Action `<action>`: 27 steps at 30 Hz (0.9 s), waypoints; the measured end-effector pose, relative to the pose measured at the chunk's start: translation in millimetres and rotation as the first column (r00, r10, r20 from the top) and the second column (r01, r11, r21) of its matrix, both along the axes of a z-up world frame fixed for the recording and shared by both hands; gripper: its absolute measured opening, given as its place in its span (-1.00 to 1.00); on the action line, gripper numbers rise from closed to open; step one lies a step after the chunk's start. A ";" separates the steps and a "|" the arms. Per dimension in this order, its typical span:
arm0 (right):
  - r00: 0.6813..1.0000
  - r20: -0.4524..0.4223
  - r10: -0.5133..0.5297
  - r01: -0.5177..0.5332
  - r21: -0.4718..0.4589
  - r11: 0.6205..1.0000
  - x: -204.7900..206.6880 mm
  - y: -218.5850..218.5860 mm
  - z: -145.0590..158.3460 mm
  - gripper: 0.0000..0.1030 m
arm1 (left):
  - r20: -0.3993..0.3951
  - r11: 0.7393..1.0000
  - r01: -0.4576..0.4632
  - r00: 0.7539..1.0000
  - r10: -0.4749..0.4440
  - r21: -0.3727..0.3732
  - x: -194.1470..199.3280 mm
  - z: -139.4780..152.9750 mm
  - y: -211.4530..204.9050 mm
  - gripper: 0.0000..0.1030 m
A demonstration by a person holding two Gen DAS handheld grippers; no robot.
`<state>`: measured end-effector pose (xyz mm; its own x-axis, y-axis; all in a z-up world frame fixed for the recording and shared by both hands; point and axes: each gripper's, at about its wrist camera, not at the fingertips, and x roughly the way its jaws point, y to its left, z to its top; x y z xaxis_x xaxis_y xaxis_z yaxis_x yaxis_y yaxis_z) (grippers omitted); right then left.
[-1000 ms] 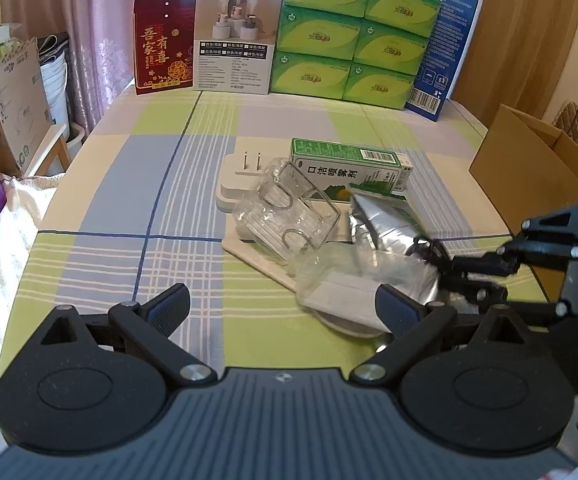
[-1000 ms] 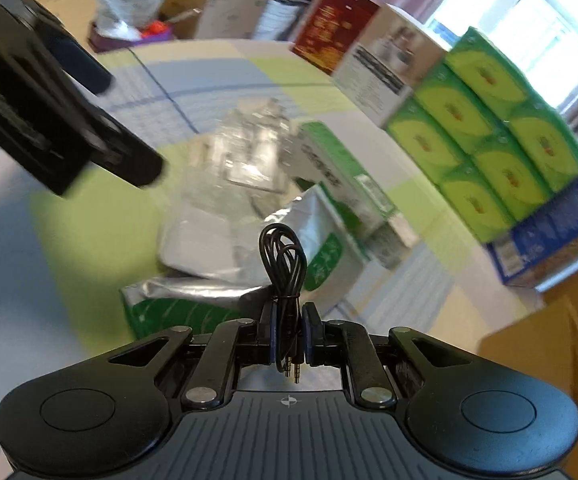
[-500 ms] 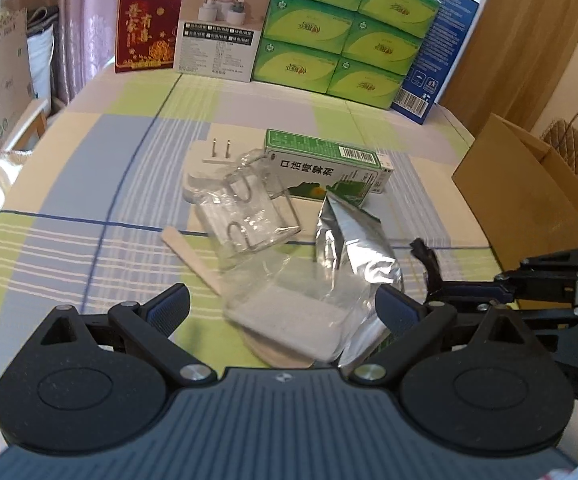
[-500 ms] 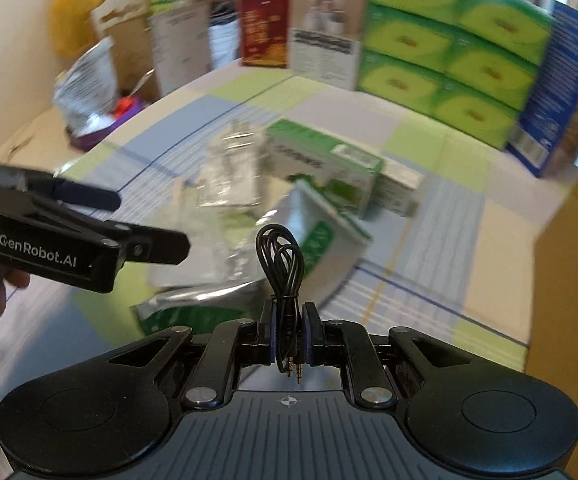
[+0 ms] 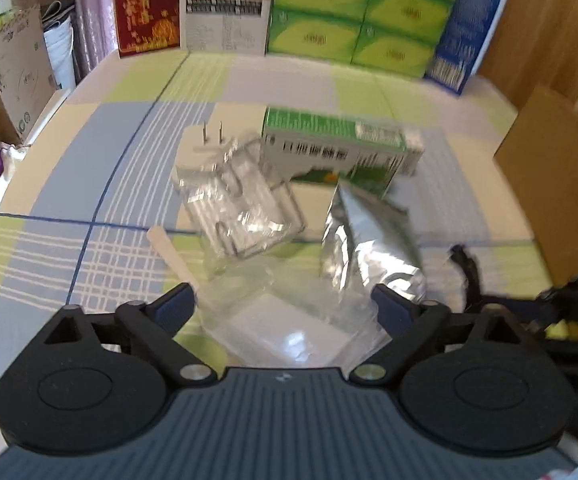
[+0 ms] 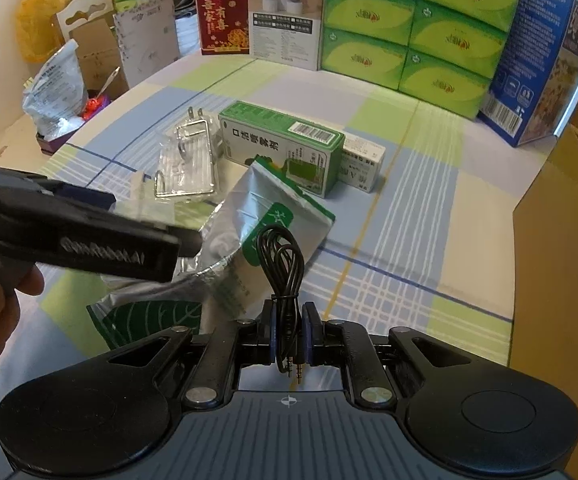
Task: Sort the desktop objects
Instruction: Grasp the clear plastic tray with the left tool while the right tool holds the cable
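My right gripper [image 6: 289, 320] is shut on a coiled black audio cable [image 6: 281, 256], held above the table edge with its two plugs pointing back at the camera. In the left wrist view the cable [image 5: 465, 268] shows blurred at the right. My left gripper [image 5: 283, 306] is open over a clear bag with a white pad [image 5: 285, 328]. Ahead of it lie a silver foil pouch [image 5: 369, 248], a clear plastic container [image 5: 241, 208], a white plug adapter [image 5: 201, 148], a green carton [image 5: 337, 148] and a wooden stick [image 5: 169, 252]. A hand holds the left gripper [image 6: 151, 220].
An open cardboard box [image 6: 561, 248] stands at the table's right side. Green tissue packs [image 6: 417, 24], a blue box [image 6: 537, 52], a white box and a red box line the far edge. A small white carton [image 6: 363, 160] lies behind the green one. Bags and cartons crowd the left.
The right gripper has swung right and back from the pile, still clamping the cable. The left gripper has moved forward over the clear bag, staying open.
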<state>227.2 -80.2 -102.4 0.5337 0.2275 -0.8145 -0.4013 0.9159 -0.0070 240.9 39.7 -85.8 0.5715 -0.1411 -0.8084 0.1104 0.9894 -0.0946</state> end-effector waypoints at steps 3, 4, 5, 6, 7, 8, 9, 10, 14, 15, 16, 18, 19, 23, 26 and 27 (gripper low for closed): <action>1.000 -0.002 -0.010 0.010 0.006 1.000 1.9 -3.6 0.3 -0.82 | -0.013 1.000 0.004 1.000 -0.005 -0.006 -4.0 0.6 7.5 0.77; 1.000 -0.001 -0.012 0.012 0.009 1.000 2.5 -4.3 0.7 -0.82 | -0.009 1.000 0.011 1.000 -0.011 -0.008 -5.9 1.9 10.8 0.76; 1.000 -0.001 -0.015 0.015 0.011 1.000 2.8 -4.8 1.1 -0.82 | -0.008 1.000 0.015 1.000 -0.015 -0.007 -7.5 3.1 14.7 0.76; 1.000 -0.001 -0.016 0.016 0.013 1.000 3.0 -4.6 1.2 -0.82 | -0.006 1.000 0.018 1.000 -0.019 -0.007 -9.3 3.8 19.4 0.76; 1.000 -0.002 -0.016 0.016 0.015 1.000 3.1 -4.2 1.7 -0.82 | -0.003 1.000 0.022 1.000 -0.022 -0.008 -10.3 4.4 22.6 0.76; 1.000 -0.001 -0.015 0.015 0.017 1.000 3.2 -3.9 2.0 -0.82 | -0.002 1.000 0.026 1.000 -0.026 -0.009 -11.4 4.8 26.2 0.76; 1.000 0.000 -0.014 0.014 0.019 1.000 3.3 -3.6 2.5 -0.82 | 0.000 1.000 0.026 1.000 -0.026 -0.008 -12.4 5.2 29.4 0.76; 1.000 0.000 -0.014 0.014 0.021 1.000 3.6 -3.1 3.0 -0.82 | 0.007 1.000 0.030 1.000 -0.030 -0.010 -14.2 6.1 32.3 0.76; 1.000 0.001 -0.015 0.015 0.029 0.999 5.0 -2.4 4.2 -0.82 | 0.026 0.999 0.041 0.999 -0.040 -0.024 -18.8 9.6 39.6 0.76; 1.000 0.002 -0.015 0.015 0.030 0.999 4.8 -2.4 4.4 -0.82 | 0.030 0.999 0.043 0.999 -0.042 -0.029 -19.5 10.9 40.2 0.76; 1.000 0.003 -0.017 0.017 0.031 0.999 4.9 -2.9 4.8 -0.82 | 0.035 0.998 0.046 0.998 -0.045 -0.032 -20.4 12.3 40.6 0.76; 1.000 0.005 -0.020 0.020 0.033 0.999 5.3 -3.8 5.5 -0.82 | 0.051 0.998 0.053 0.997 -0.051 -0.040 -22.9 16.4 39.9 0.76; 1.000 0.006 -0.022 0.022 0.034 0.999 5.4 -4.6 5.8 -0.82 | 0.060 0.997 0.058 0.997 -0.055 -0.044 -24.2 18.9 39.1 0.76; 0.999 0.012 -0.032 0.032 0.042 0.999 5.0 -7.5 8.1 -0.82 | 0.094 0.995 0.079 0.993 -0.073 -0.057 -29.1 27.8 34.5 0.76; 0.999 0.005 -0.052 0.051 0.061 0.997 5.1 -12.4 9.1 -0.82 | 0.108 0.994 0.090 0.991 -0.083 -0.063 -33.1 32.3 31.0 0.76; 0.998 0.001 -0.060 0.060 0.071 0.996 4.9 -14.5 9.8 -0.82 | 0.111 0.994 0.094 0.990 -0.086 -0.065 -34.5 33.2 30.1 0.76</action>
<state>232.2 -94.7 -92.6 0.5505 0.2524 -0.7958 -0.3456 0.9366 0.0579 206.3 69.8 -52.6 0.6374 -0.2495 -0.7290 0.2117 0.9664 -0.1456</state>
